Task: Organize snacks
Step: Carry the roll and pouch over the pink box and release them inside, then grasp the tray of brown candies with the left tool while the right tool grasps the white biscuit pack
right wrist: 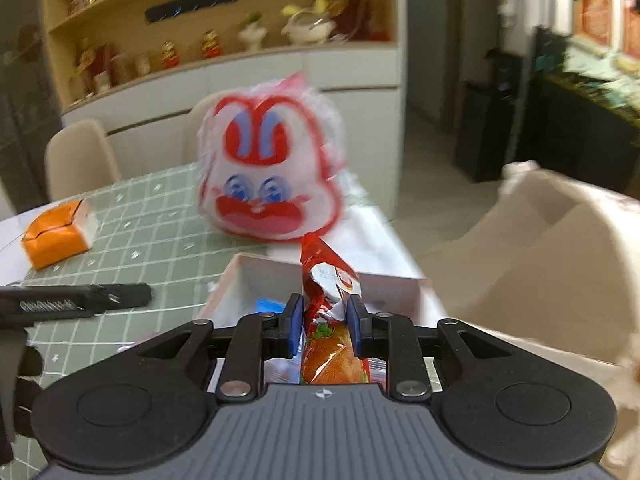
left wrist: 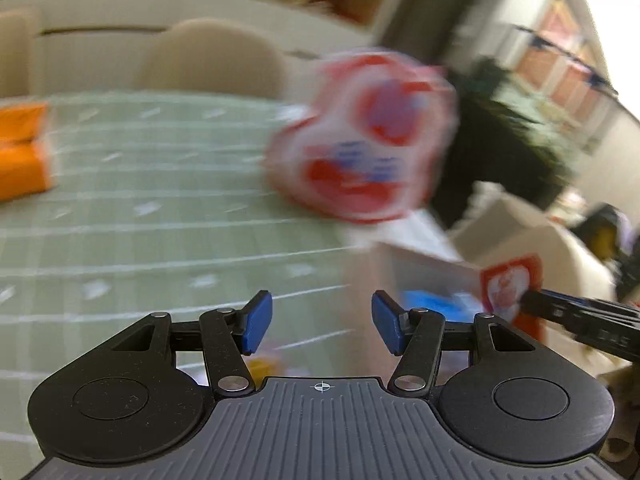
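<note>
We seem to be in a home dining room. A table under a green grid-patterned tablecloth [right wrist: 160, 236] is our landmark. Behind it stand beige rounded-back chairs [right wrist: 78, 160], and farther behind, a built-in wooden wall shelf [right wrist: 224, 12] holding jars and a white teapot [right wrist: 308, 28] above white cabinets.

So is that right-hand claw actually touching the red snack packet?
Touching. In the right wrist view the right gripper has both blue pads pressed against the red snack packet, crumpling its wrapper above the white box.
</note>
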